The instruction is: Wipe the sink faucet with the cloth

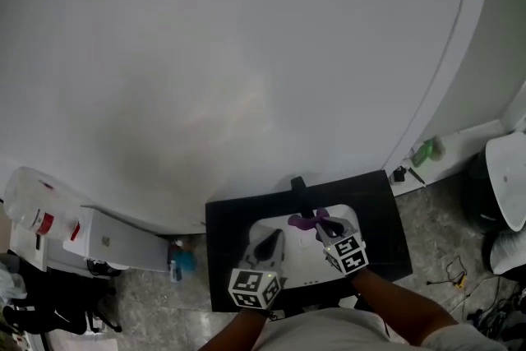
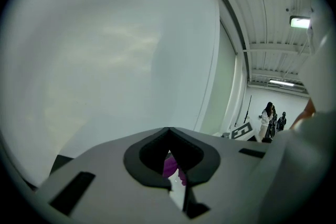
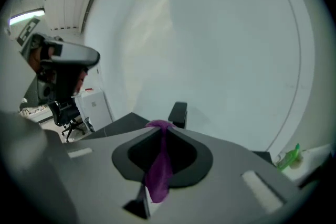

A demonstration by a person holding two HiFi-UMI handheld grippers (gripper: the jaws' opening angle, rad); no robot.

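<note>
My right gripper (image 1: 322,228) is clenched on the purple cloth (image 1: 304,221) above the white sink (image 1: 348,217), just short of the black faucet (image 1: 298,185) at the bench's (image 1: 382,214) back edge. My left gripper (image 1: 269,242) has its jaws together (sink's left side). A wall (image 1: 246,53) rises close behind the faucet.

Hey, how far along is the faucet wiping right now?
Done: the right claw is shut on the purple cloth. In hand: it holds the cloth above the white sink, close before the black faucet, with no contact showing. The left claw is shut nearby. Left: the wiping itself, which doesn't look begun.
</note>
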